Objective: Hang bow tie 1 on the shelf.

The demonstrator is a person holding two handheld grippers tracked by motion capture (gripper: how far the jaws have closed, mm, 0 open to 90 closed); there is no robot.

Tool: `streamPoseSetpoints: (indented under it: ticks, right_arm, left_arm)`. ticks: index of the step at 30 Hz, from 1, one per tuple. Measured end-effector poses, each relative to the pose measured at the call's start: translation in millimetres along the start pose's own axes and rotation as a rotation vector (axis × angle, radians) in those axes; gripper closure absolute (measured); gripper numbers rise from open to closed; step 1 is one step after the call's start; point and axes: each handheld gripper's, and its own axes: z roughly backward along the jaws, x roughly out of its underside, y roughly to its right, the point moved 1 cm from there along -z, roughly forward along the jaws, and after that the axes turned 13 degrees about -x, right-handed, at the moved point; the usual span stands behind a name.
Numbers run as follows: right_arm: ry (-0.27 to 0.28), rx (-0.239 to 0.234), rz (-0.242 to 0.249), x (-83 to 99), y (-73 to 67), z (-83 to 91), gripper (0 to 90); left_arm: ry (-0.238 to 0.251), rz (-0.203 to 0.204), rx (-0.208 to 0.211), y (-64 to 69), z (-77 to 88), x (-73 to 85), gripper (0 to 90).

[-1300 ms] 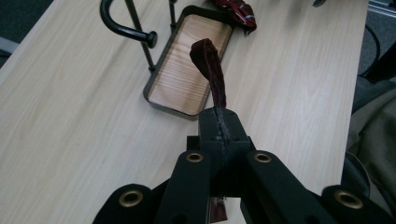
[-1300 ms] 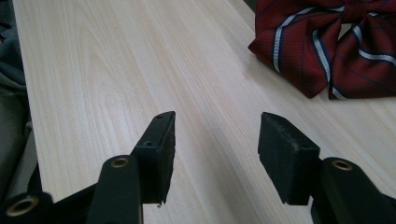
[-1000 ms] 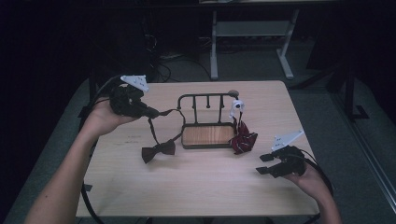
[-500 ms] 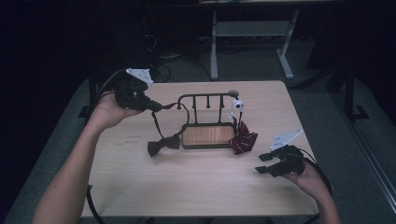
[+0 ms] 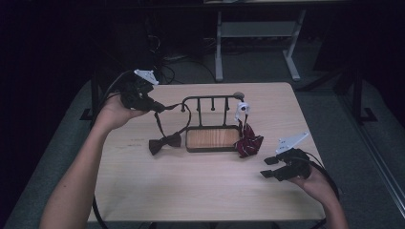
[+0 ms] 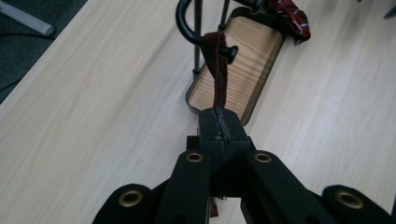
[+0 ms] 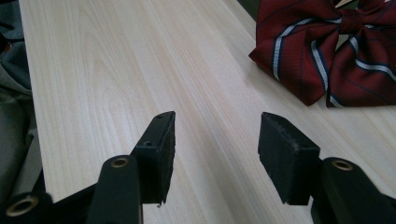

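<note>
Bow tie [image 5: 165, 142] dark, strap [image 6: 218, 74] pinched in left tool [image 6: 221, 128].

Dim surroundings, evenly lit tabletop

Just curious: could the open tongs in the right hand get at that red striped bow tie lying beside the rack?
Probably yes: the right tongs stand open, and bare wooden table lies between them and the red striped bow tie.

Rack [image 5: 210, 121] mid-table [image 5: 191, 191], ties either side.
Bow tie [image 5: 165, 142] left of rack w/ strap [image 5: 160, 125] up to left gripper [image 5: 157, 108]; striped tie [image 5: 248, 143] right, right gripper [image 5: 266, 167] nr it.
</note>
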Motion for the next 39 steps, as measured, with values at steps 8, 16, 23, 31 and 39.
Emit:
streamPoseSetpoints:
  ticks: [8, 16, 23, 31, 39]
  right_arm:
    - [-0.009, 0.0, 0.008, -0.9, 0.2, -1.5, 45.9]
    - [-0.002, -0.007, -0.006, -1.2, -0.9, -0.6, 46.1]
    - [0.001, -0.003, -0.001, -0.7, -0.7, 0.8, 46.1]
    - [0.006, 0.004, -0.004, -0.1, -0.9, 3.5, 45.6]
    - [0.01, 0.011, -0.017, 0.9, -1.7, 5.6, 44.3]
  left_arm:
    - [-0.028, 0.027, -0.017, -4.9, -12.4, -0.1, 89.7]
    - [-0.047, 0.031, -0.038, -3.4, -21.4, -4.4, 88.1]
    - [-0.045, 0.025, -0.031, -0.8, -19.7, -5.0, 80.2]
    - [-0.044, 0.02, -0.011, 5.1, -17.5, 1.6, 77.4]
    - [-0.028, 0.031, -0.004, 9.4, -14.4, 15.5, 76.9]
